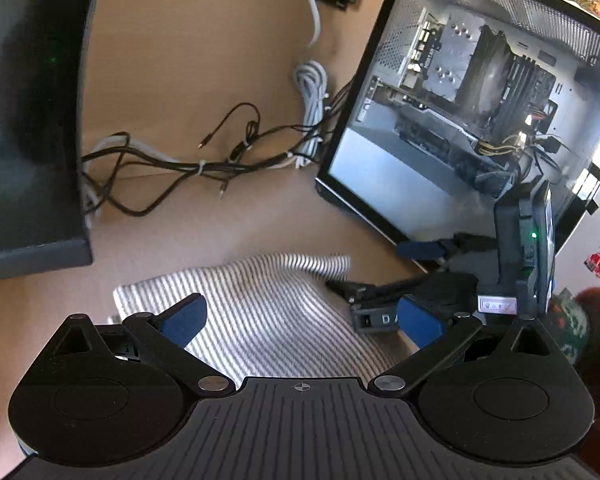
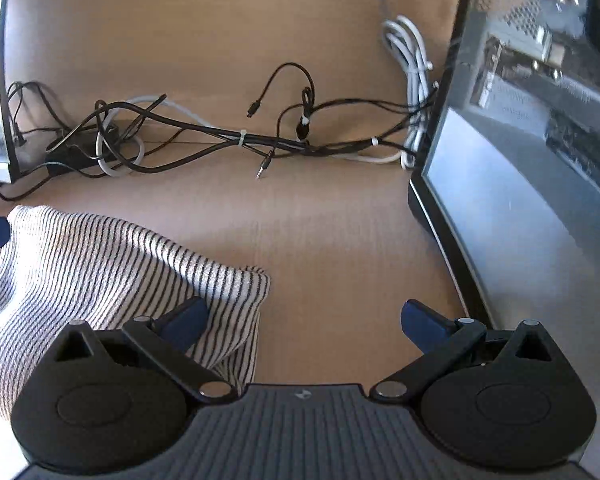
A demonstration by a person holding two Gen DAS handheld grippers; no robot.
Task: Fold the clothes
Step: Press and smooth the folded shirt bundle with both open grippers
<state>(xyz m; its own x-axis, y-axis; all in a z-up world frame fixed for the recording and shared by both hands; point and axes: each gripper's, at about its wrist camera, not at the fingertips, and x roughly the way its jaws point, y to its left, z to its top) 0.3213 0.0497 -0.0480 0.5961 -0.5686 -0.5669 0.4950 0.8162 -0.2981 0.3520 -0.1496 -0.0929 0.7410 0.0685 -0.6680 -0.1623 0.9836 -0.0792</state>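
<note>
While striped garment [image 1: 260, 312] lies bunched on desk [image 2: 320, 240], left tongs [image 1: 300, 322] and right tongs [image 2: 304, 324] gape apart, seemingly gripping nothing

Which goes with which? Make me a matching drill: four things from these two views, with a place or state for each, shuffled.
1. striped garment
2. black cables
3. computer case
4. right gripper

a. tangled, farther back on the table
b. glass side shows its insides
c. bunched, under the left gripper
d. open, beside the cloth's edge

Pairs: 1-c, 2-a, 3-b, 4-d

Tan floor [image 2: 320, 232]: striped garment [image 2: 100, 272], cables [image 2: 236, 136], PC case [image 1: 480, 100]
</note>
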